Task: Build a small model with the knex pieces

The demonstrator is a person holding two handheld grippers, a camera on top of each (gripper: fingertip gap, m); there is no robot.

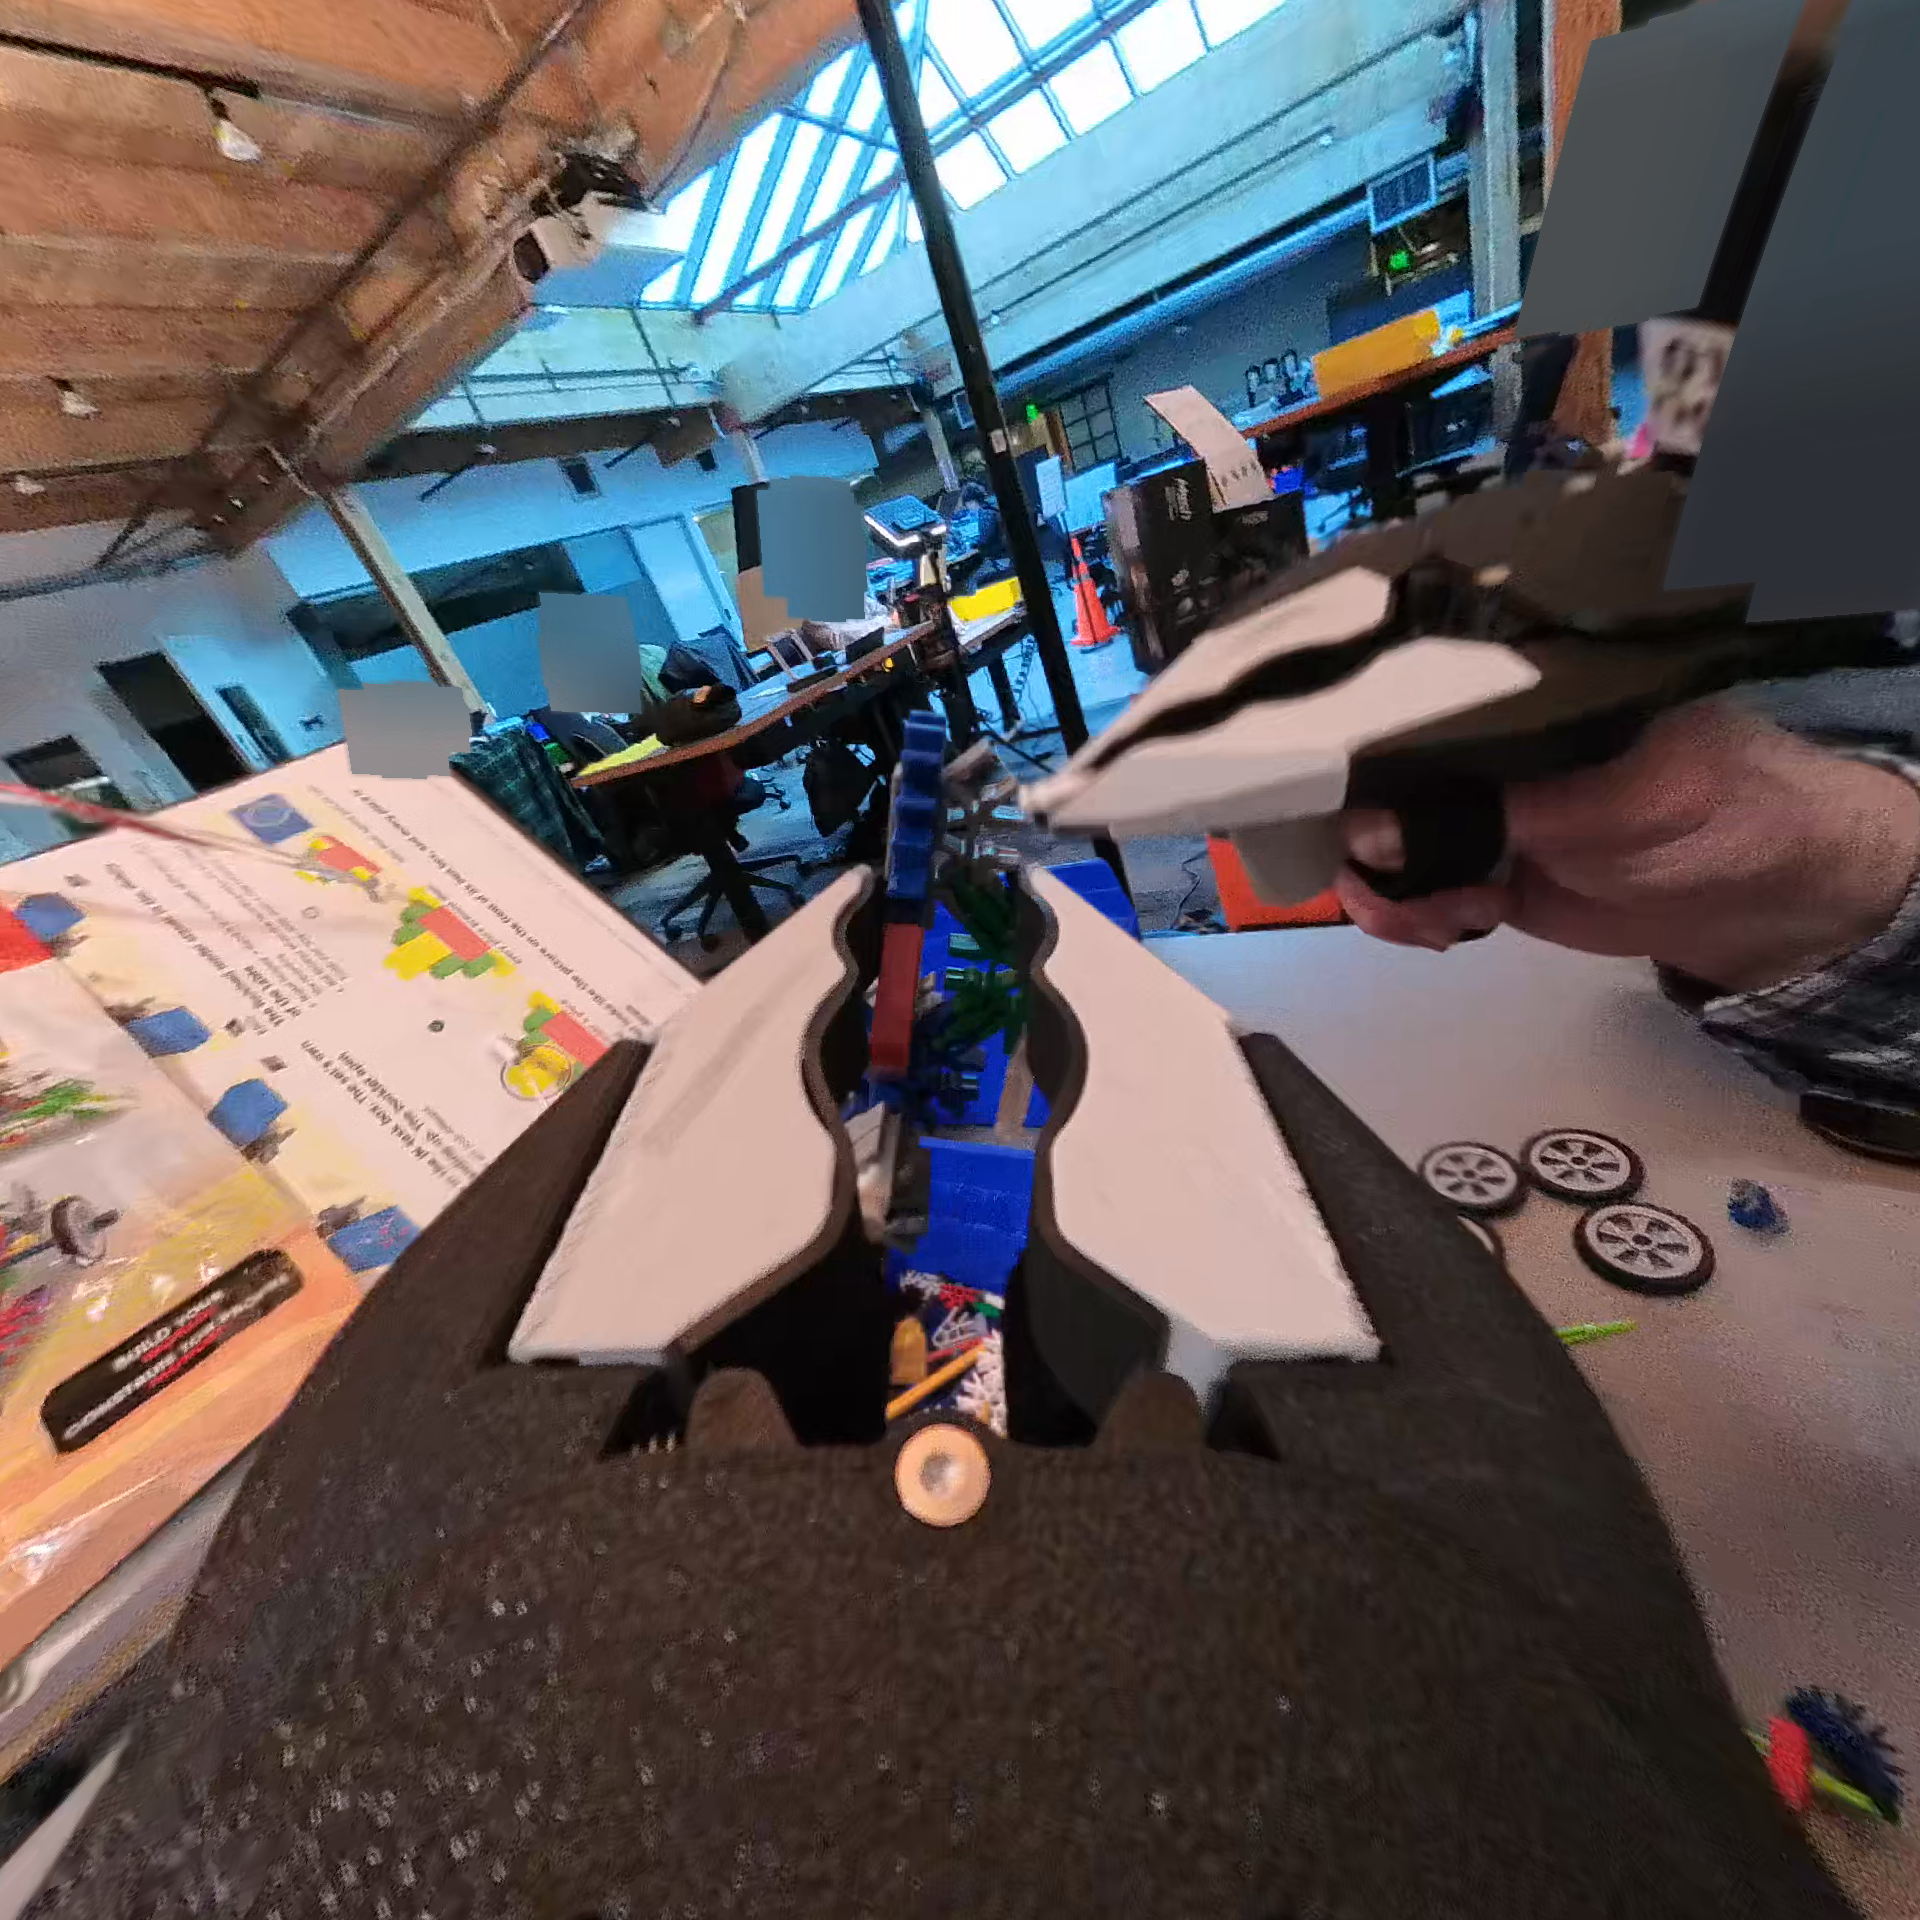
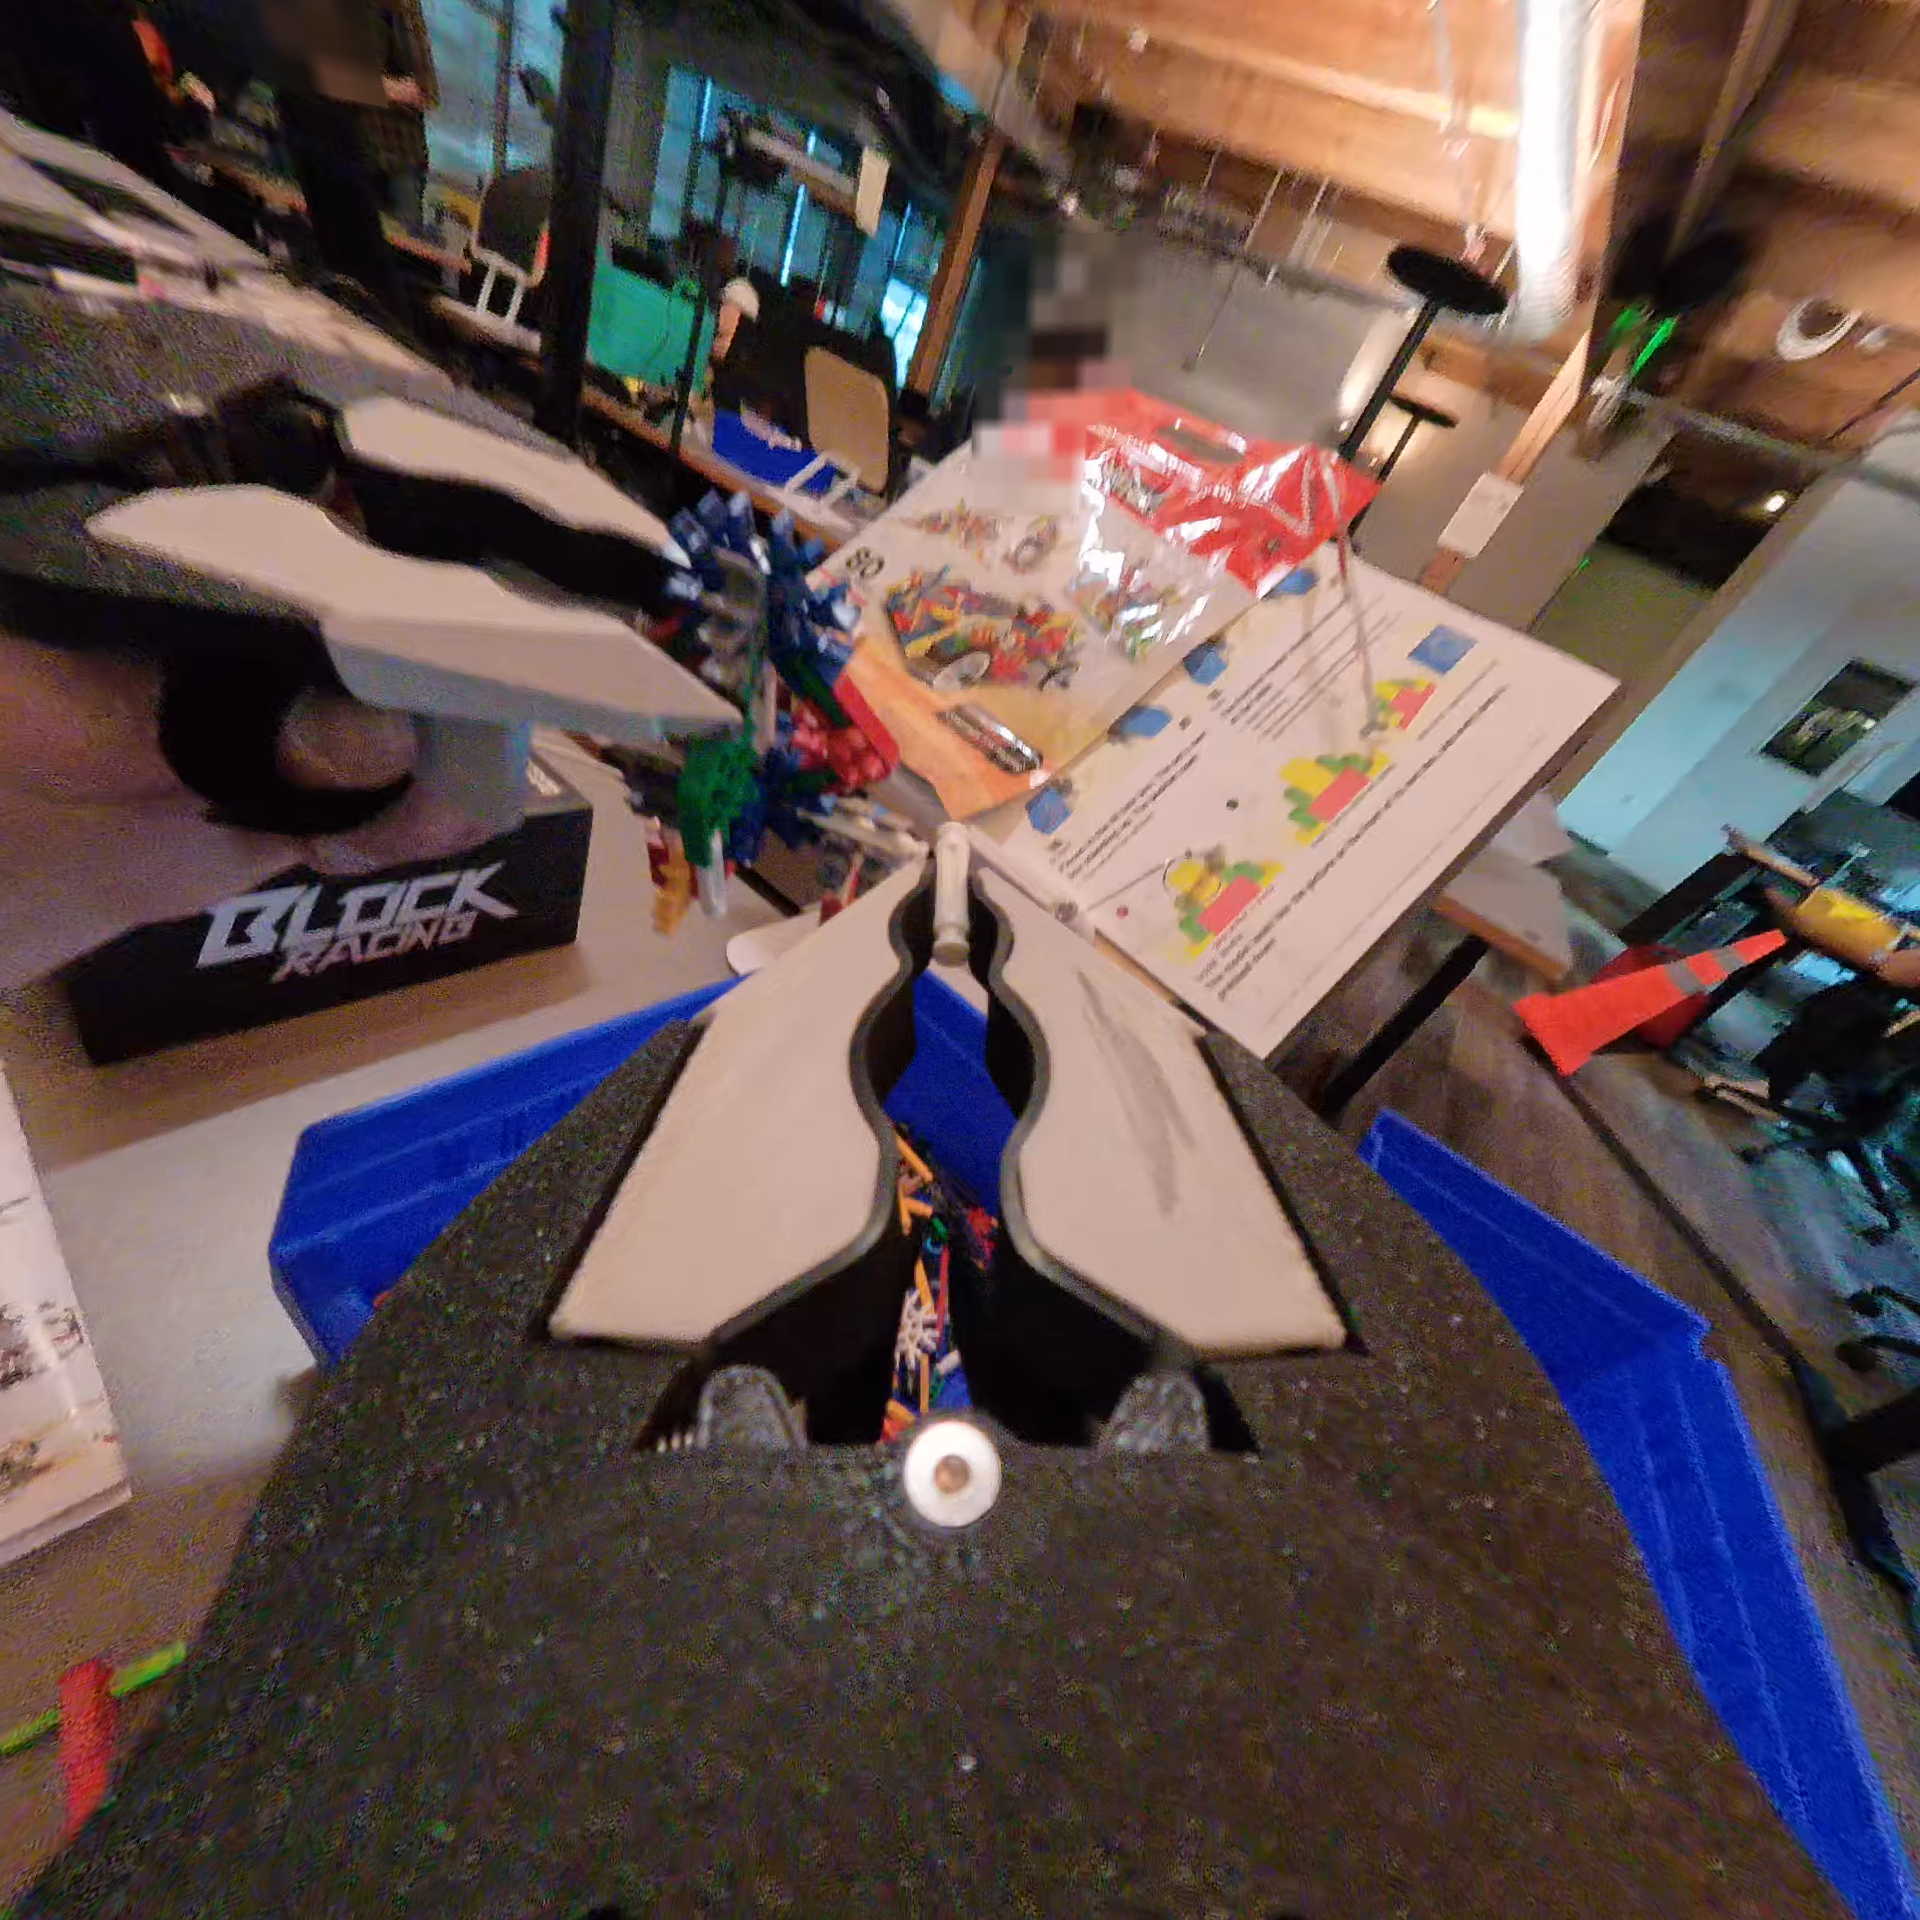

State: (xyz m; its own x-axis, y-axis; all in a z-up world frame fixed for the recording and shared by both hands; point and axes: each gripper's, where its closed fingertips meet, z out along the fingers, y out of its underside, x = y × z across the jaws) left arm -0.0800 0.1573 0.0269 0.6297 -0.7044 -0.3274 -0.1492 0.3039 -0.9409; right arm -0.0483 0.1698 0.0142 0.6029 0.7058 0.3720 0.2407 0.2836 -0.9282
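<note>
My left gripper (image 1: 945, 894) is shut on a model built of blue, red and green construction pieces (image 1: 914, 790), held upright above a blue bin (image 1: 977, 1195). In the right wrist view the left gripper (image 2: 712, 639) comes in from the left and clamps the same model (image 2: 800, 644). My right gripper (image 2: 951, 878) is shut on a small white rod (image 2: 948, 920) that sticks out past its tips. In the left wrist view the right gripper (image 1: 1039, 805), held by a hand (image 1: 1662, 831), has its tips right beside the top of the model.
The blue bin (image 2: 436, 1164) holds several loose coloured pieces. An instruction sheet (image 1: 364, 987) leans at the left, with a plastic bag (image 2: 1195, 488) on it. Three grey wheels (image 1: 1642, 1247) and small pieces (image 1: 1808, 1756) lie on the table. A black box (image 2: 312, 935) stands behind.
</note>
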